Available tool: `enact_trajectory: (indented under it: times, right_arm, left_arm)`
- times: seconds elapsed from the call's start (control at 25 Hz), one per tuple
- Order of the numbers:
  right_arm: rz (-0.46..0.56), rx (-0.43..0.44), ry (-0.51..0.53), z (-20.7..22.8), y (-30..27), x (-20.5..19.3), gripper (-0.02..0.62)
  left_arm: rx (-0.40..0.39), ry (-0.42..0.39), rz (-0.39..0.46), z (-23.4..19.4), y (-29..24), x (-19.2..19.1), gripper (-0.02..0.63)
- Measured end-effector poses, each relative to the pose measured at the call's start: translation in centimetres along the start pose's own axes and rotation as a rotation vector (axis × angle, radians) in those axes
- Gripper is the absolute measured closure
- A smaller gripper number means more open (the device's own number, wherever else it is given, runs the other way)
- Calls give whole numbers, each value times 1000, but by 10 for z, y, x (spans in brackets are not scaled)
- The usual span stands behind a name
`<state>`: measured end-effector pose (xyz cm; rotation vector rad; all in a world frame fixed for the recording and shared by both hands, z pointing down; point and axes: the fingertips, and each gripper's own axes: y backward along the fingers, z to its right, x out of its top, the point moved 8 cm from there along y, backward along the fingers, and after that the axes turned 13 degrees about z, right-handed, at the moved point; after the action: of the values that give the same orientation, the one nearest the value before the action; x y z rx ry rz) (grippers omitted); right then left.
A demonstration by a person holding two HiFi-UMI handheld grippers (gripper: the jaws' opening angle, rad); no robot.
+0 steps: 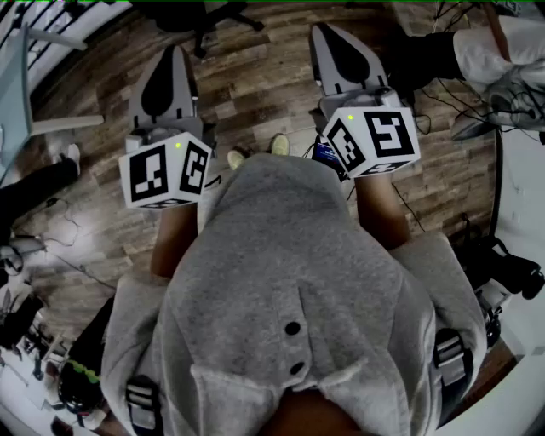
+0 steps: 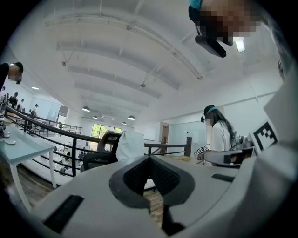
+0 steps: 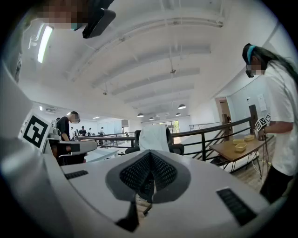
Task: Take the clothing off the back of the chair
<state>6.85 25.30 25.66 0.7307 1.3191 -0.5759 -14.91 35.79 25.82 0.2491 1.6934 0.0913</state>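
We point left gripper (image 1: 174, 54), right gripper (image 1: 327, 34) level at clothing (image 3: 152, 137) on chair (image 3: 177, 148), mid-frame; both jaws closed, empty, since approach comes first.

The person wears a grey fleece hooded top (image 1: 289, 281) with two dark buttons (image 1: 292, 328) and black buckled straps (image 1: 143, 400). The left gripper (image 1: 174, 51) and right gripper (image 1: 328, 32) are pale grey, with black ribbed fingers (image 2: 137, 179). Each has a white cube (image 1: 166, 174) with black square markers (and a small green light).

Wood-plank floor (image 1: 255, 85) below, thin black cables (image 1: 424, 217) trailing across its right side, office chair (image 1: 209, 21) standing up top.
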Motion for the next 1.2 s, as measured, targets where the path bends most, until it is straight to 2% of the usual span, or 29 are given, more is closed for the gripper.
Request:
enact_trajectory:
  times: [0.2,0.76,1.2]
  right_arm:
    - [16,-2,-1,7,4,0,586]
    - [62,136,-135,32,12,2,586]
    - [43,189,-130,42,20,1,586]
  left_arm:
    - [-9,17,11,7,-5,0,597]
    - [17,-33,29,39,-11,0,597]
    - [55,-61,27,46,-7,3,597]
